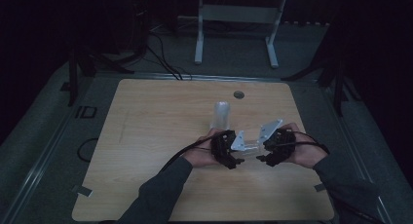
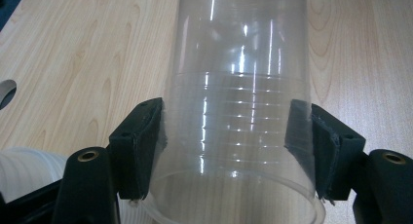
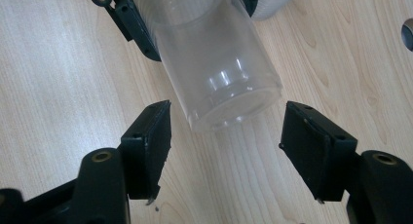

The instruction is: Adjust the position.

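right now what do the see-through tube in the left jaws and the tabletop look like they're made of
The see-through cylindrical cup looks like thin clear plastic, glossy: the wood grain shows through its wall, bright streaks run down it, and faint moulded rings circle it; glass can't be ruled out. The pale wooden tabletop looks like matt light wood or wood-look laminate, with printed-looking grain and little shine.
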`<action>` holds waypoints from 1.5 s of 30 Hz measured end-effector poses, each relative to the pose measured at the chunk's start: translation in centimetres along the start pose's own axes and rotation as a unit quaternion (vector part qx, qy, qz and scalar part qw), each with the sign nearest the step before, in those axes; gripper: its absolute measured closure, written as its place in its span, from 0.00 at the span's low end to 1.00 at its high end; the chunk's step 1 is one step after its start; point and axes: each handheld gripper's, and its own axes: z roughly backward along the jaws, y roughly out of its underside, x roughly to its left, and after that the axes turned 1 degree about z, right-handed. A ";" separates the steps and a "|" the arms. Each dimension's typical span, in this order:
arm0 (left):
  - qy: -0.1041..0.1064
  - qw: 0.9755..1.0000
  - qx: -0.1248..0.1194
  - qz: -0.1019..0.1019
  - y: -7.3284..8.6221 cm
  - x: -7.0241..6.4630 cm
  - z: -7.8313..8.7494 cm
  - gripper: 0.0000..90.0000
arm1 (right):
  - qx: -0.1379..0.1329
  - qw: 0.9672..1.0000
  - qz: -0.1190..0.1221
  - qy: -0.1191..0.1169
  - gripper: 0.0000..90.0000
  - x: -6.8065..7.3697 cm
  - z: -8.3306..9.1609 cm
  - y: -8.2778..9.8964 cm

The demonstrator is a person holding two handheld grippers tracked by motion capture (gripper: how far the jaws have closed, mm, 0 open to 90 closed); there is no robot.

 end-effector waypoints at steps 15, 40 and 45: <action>0.006 1.000 -0.011 -0.009 -0.3 -0.5 0.2 0.34 | 0.005 1.000 0.017 -0.015 0.36 0.1 -0.6 -0.8; 0.005 0.999 -0.029 -0.035 -0.9 -1.2 0.8 0.34 | 0.015 0.999 0.028 -0.042 0.37 0.4 -1.3 -0.9; 0.017 0.999 -0.029 -0.028 -0.8 -1.2 0.8 0.33 | 0.015 0.998 0.030 -0.044 0.42 0.5 -1.3 -0.9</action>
